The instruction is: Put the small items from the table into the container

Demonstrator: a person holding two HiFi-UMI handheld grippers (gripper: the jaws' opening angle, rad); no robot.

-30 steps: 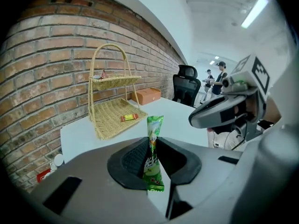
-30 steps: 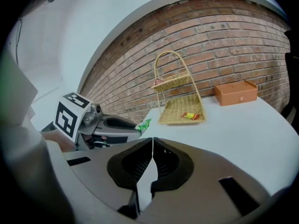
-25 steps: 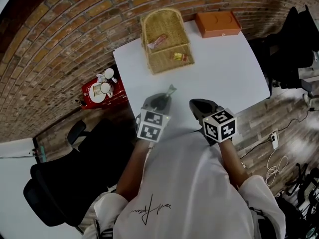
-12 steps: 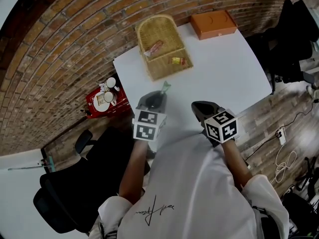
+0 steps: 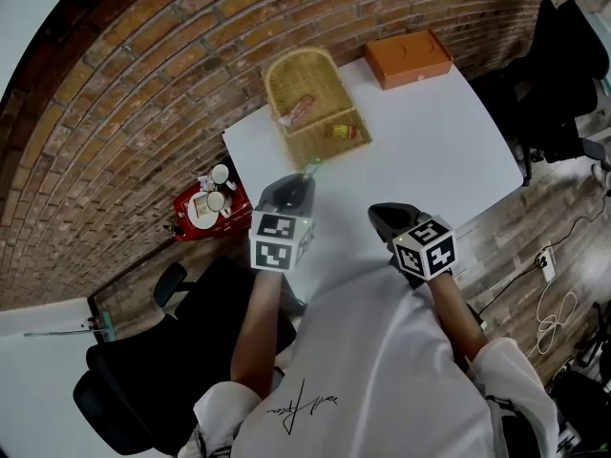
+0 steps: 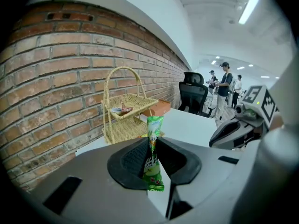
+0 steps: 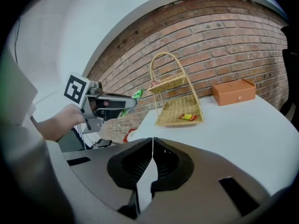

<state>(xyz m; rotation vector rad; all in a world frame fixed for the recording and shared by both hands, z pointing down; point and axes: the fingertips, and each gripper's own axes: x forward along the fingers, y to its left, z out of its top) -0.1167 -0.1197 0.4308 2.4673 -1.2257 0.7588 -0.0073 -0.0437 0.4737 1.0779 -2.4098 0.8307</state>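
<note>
My left gripper (image 5: pixel 304 181) is shut on a green snack packet (image 6: pixel 154 125), which stands upright between the pads (image 6: pixel 140 155); its top pokes out toward the wicker two-tier basket (image 5: pixel 310 103). The basket stands at the far left of the white table (image 5: pixel 439 151). A small wrapped item (image 6: pixel 124 109) lies on its upper tier and a yellow-red packet (image 7: pixel 188 117) on the lower one. My right gripper (image 5: pixel 380 216) hangs over the table's near edge, shut and empty. From the right gripper view, the left gripper (image 7: pixel 131 101) and its packet (image 7: pixel 135 95) hang short of the basket (image 7: pixel 180 104).
An orange box (image 5: pixel 412 57) sits at the table's far right corner. A red stand with cups (image 5: pixel 208 203) is on the floor left of the table. Black office chairs stand at the lower left (image 5: pixel 162 370) and far right (image 5: pixel 554 84). People (image 6: pixel 224 85) stand far behind.
My left gripper has risen and moved toward the basket with the green packet still in it. The right gripper has stayed where it was.
</note>
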